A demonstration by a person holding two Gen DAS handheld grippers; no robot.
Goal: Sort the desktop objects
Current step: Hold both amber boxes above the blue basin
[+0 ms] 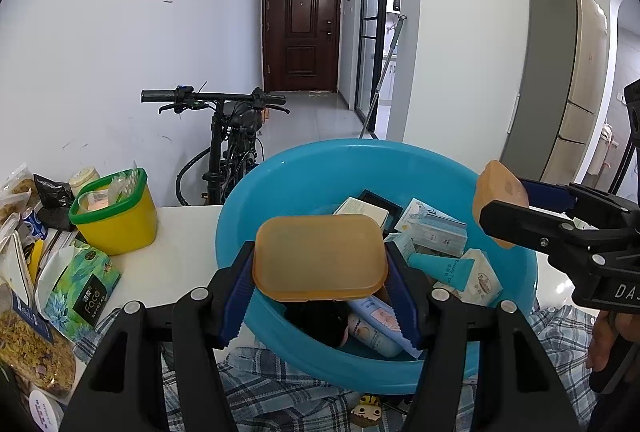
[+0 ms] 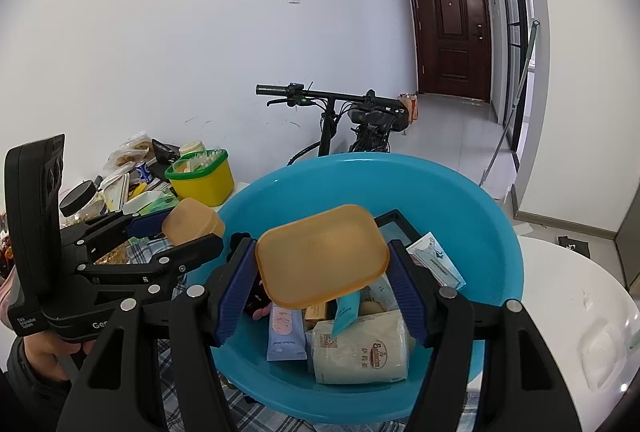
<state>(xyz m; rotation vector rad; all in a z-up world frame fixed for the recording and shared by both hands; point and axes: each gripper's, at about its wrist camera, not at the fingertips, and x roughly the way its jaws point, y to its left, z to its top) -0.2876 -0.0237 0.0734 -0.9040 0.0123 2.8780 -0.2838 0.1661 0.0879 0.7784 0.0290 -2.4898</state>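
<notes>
basin: glossy smooth blue plastic
orange lid: translucent matt plastic
cloth: checked woven fabric
yellow tub: smooth plastic

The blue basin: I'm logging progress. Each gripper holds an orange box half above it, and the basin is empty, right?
Not empty. The blue basin holds tubes and packets, as the right wrist view shows. The left gripper and right gripper do each hold an orange box half.

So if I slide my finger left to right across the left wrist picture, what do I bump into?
Green tissue pack → yellow tub → orange box in the left tool → orange lid held by the right tool.
</notes>
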